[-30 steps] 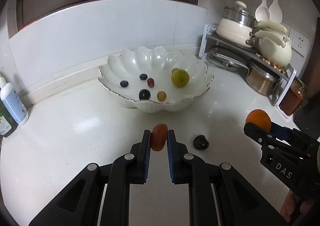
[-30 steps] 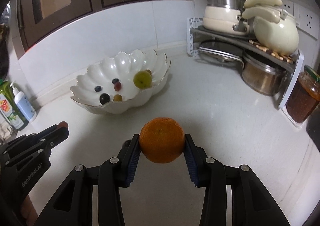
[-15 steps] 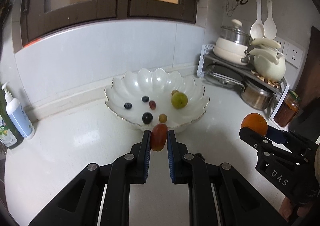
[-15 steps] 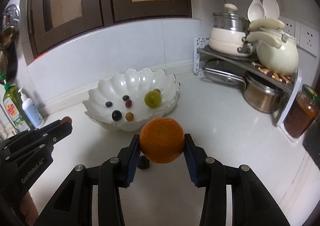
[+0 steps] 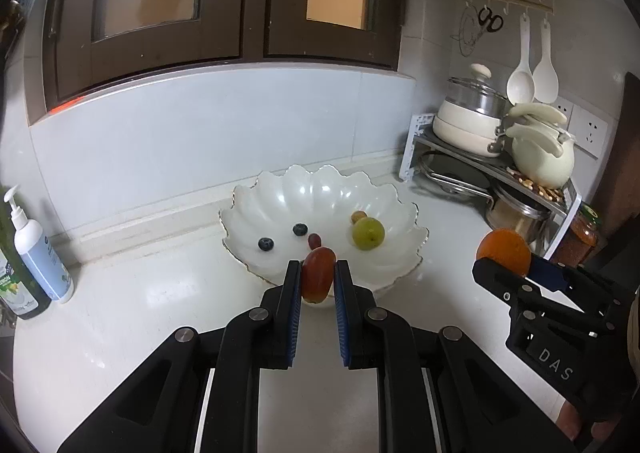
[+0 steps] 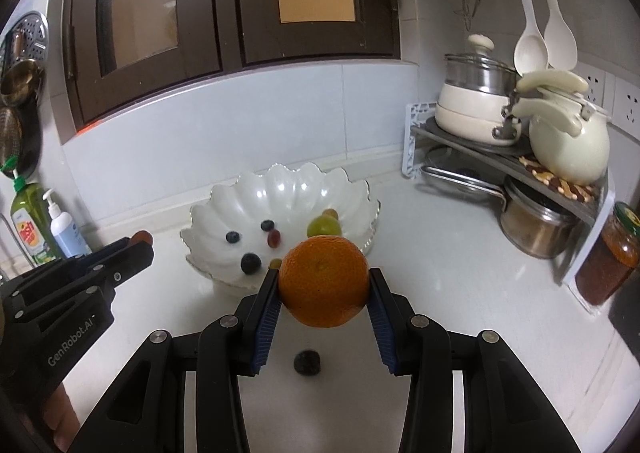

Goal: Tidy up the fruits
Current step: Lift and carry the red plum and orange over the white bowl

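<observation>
My left gripper [image 5: 317, 273] is shut on a small red oblong fruit [image 5: 318, 273], held in the air in front of the white scalloped bowl [image 5: 260, 201]. My right gripper [image 6: 323, 281] is shut on an orange [image 6: 324, 280], also raised before the bowl [image 6: 208, 213]. Inside the bowl lie a green round fruit [image 5: 368, 233], two blueberries [image 5: 265, 244], a red grape [image 5: 315, 240] and other small fruits. A dark berry [image 6: 307, 361] lies on the counter under the right gripper. Each gripper shows in the other's view: the right one [image 5: 504, 265], the left one [image 6: 138, 243].
A corner rack [image 6: 500, 157] with pots, a kettle and a steel pot stands at the right, with a jar [image 6: 612, 261] beside it. Soap bottles [image 5: 36, 253] stand at the left by the wall. Dark window frames sit above the white backsplash.
Both grippers have risen with their fruits and tilted up, so the bowl sits lower in view and more of the wall and window shows. The grips are unchanged.
</observation>
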A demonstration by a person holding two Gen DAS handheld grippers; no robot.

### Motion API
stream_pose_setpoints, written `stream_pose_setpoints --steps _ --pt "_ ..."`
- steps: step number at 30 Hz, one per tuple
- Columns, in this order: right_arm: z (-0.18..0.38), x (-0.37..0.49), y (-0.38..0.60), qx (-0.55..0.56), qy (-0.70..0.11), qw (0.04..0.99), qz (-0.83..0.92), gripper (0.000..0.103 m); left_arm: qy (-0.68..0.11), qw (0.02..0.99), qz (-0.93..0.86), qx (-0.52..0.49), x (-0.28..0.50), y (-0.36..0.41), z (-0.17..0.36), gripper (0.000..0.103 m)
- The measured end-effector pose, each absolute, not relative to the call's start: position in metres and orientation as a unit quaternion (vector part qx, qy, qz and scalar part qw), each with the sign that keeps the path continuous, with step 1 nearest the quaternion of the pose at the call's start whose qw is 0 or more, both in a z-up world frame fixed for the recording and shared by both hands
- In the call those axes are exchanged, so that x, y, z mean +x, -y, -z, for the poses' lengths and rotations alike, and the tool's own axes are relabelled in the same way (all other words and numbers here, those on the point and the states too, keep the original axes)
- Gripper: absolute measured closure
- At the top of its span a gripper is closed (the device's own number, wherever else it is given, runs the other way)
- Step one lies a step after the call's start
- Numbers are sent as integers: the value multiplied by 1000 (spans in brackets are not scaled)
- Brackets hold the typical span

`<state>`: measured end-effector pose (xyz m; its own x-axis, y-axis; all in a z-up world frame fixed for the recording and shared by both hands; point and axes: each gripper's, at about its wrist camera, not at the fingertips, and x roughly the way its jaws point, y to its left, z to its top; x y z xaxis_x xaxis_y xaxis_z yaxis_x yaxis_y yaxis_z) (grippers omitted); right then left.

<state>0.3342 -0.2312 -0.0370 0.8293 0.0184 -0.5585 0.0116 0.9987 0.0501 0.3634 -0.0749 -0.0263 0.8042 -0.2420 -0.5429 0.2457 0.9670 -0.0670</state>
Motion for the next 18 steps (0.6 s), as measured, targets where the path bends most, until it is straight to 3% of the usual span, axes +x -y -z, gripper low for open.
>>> stream_pose_setpoints --steps 18 --pt "24 384 215 7 -283 959 -14 59 -263 958 110 25 407 65 9 86"
